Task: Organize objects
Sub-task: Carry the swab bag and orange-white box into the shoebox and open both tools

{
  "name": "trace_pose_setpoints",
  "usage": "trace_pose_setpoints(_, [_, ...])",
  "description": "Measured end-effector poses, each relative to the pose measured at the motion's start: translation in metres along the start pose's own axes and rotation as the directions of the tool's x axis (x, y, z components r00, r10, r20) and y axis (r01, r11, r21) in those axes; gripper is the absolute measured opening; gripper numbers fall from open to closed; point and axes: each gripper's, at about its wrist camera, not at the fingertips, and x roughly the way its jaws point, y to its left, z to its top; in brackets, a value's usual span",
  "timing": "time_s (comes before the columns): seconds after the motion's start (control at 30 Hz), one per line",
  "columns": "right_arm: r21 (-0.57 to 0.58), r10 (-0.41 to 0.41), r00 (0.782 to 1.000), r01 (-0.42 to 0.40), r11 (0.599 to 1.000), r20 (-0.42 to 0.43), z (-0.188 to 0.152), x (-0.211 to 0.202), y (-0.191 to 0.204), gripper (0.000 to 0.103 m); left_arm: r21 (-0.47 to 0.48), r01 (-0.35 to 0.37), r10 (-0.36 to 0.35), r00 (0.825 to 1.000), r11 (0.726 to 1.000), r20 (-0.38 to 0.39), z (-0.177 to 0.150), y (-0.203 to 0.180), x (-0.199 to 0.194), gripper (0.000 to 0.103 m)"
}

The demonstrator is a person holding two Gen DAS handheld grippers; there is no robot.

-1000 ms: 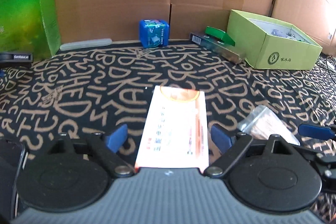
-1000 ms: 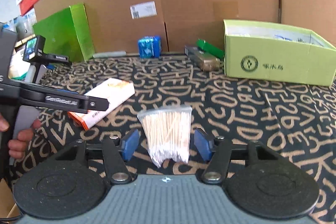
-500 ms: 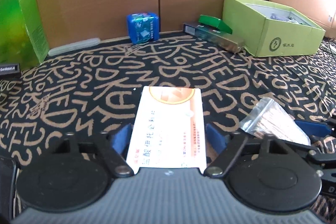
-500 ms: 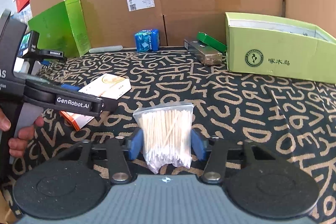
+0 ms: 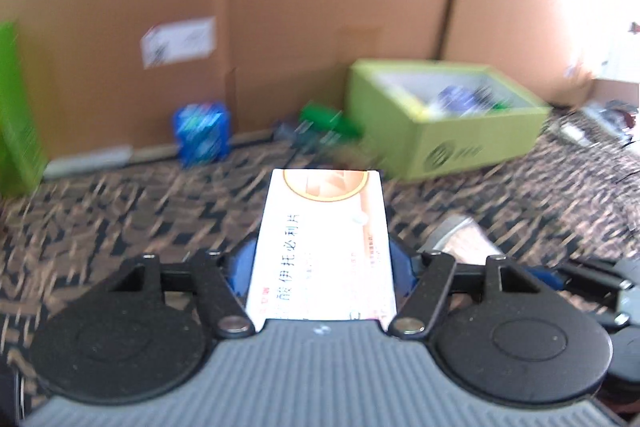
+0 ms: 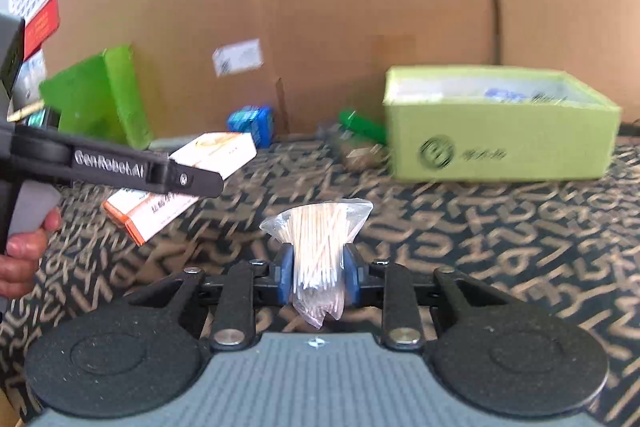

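Observation:
My left gripper (image 5: 322, 267) is shut on a white and orange medicine box (image 5: 326, 239) and holds it above the patterned cloth; the box also shows in the right wrist view (image 6: 188, 179), lifted at the left. My right gripper (image 6: 318, 277) is shut on a clear bag of cotton swabs (image 6: 318, 247) and holds it up off the cloth. An open light-green box (image 6: 500, 127) with several items inside stands at the back right; in the left wrist view it (image 5: 444, 123) lies ahead to the right.
A blue packet (image 6: 252, 123), a green stapler-like item (image 6: 362, 127) and a dark flat box (image 6: 356, 155) lie along the cardboard back wall (image 6: 320, 7). A tall green box (image 6: 100, 99) stands at the back left. The cloth (image 6: 500, 235) covers the table.
Both grippers closed on their objects and lifted them off the cloth. Both views have tilted up and shifted toward the light-green box.

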Motion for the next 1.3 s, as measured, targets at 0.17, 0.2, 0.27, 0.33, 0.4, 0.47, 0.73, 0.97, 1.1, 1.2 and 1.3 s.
trace_pose_setpoints(0.17, [0.018,-0.052,0.996,0.050,0.999,0.072,0.014,-0.017,-0.026,0.030,0.036,0.093,-0.095,0.994,0.995,0.050,0.051,-0.033,0.008,0.066])
trace_pose_setpoints(0.2, [0.022,-0.062,0.994,0.061,0.998,0.086,0.017,-0.020,-0.032,0.030,0.030,0.104,-0.106,0.993,0.994,0.060,0.062,-0.039,0.013,0.066])
trace_pose_setpoints(0.27, [0.029,-0.089,0.990,0.086,0.996,0.109,0.024,-0.024,-0.044,0.030,0.035,0.088,-0.091,0.992,0.996,0.084,0.083,-0.056,0.024,0.066])
trace_pose_setpoints(0.33, [0.036,-0.114,0.984,0.110,0.993,0.136,0.032,-0.026,-0.055,0.030,0.043,0.074,-0.078,0.992,0.996,0.100,0.102,-0.073,0.038,0.066])
trace_pose_setpoints(0.4, [0.051,-0.138,0.978,0.132,0.990,0.159,0.038,-0.028,-0.064,0.030,0.017,0.061,-0.062,0.993,0.998,0.096,0.120,-0.087,0.059,0.066])
trace_pose_setpoints(0.47, [0.076,-0.156,0.972,0.144,0.987,0.175,0.041,-0.028,-0.074,0.030,-0.017,0.012,-0.011,0.997,1.000,0.080,0.134,-0.100,0.086,0.066])
trace_pose_setpoints(0.73, [0.104,-0.208,0.961,0.192,0.976,0.181,0.051,-0.020,-0.107,0.030,-0.101,-0.092,0.089,0.996,0.991,-0.028,0.149,-0.125,0.177,0.066])
trace_pose_setpoints(0.97, [0.097,-0.271,0.932,0.255,0.962,0.240,0.088,0.006,-0.137,0.030,-0.114,-0.124,0.121,0.992,0.986,-0.033,0.151,-0.127,0.205,0.066])
trace_pose_setpoints(1.1, [0.069,-0.292,0.925,0.284,0.956,0.244,0.101,0.034,-0.148,0.030,-0.093,-0.088,0.088,0.996,0.992,-0.009,0.143,-0.121,0.209,0.080])
trace_pose_setpoints(1.2, [0.062,-0.301,0.920,0.295,0.953,0.251,0.105,0.055,-0.154,0.033,-0.108,-0.031,0.034,0.999,0.994,0.029,0.140,-0.119,0.203,0.103])
trace_pose_setpoints(1.3, [0.033,-0.299,0.925,0.300,0.953,0.236,0.103,0.072,-0.158,0.065,-0.088,-0.039,0.045,0.997,0.995,0.065,0.138,-0.118,0.194,0.103])
